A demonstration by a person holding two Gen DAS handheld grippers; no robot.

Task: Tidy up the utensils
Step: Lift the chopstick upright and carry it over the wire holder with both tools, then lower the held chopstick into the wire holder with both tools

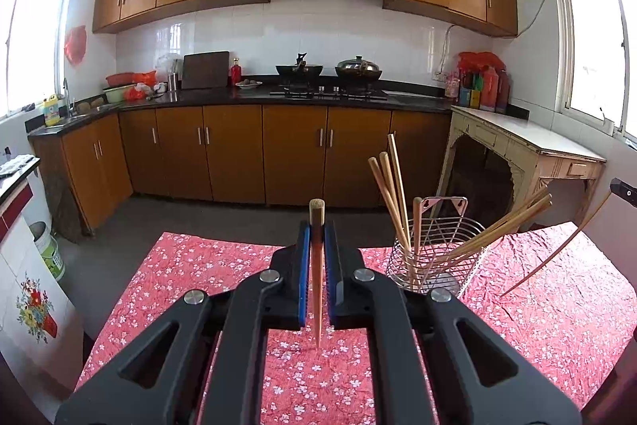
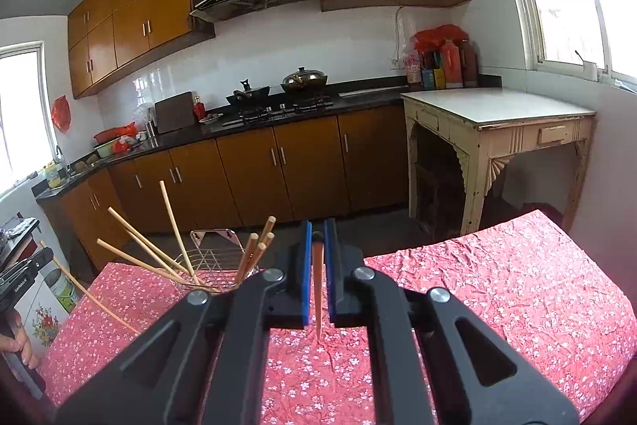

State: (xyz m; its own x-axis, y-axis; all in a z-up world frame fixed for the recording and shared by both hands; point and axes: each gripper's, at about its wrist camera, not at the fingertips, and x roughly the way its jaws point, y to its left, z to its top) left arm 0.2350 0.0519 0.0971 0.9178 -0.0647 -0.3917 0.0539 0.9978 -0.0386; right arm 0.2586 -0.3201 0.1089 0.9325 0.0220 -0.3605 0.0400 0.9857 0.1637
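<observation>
My left gripper (image 1: 317,226) is shut on a wooden chopstick (image 1: 317,285) that runs along the jaws, thick end forward, thin tip hanging above the cloth. A wire utensil holder (image 1: 432,249) with several chopsticks (image 1: 392,194) leaning out stands just to its right. My right gripper (image 2: 317,224) is shut on another chopstick (image 2: 317,297), also held above the cloth. In the right wrist view the wire holder (image 2: 207,265) with its chopsticks (image 2: 137,237) is to the left. The right gripper's chopstick (image 1: 557,245) shows at the right edge of the left wrist view.
A table with a red flowered cloth (image 1: 199,273) lies under both grippers. Beyond it are the kitchen floor, brown cabinets (image 1: 239,154) and a stove with pans (image 1: 330,74). An old cream side table (image 2: 497,130) stands to the right. A hand (image 2: 18,345) holds the left gripper.
</observation>
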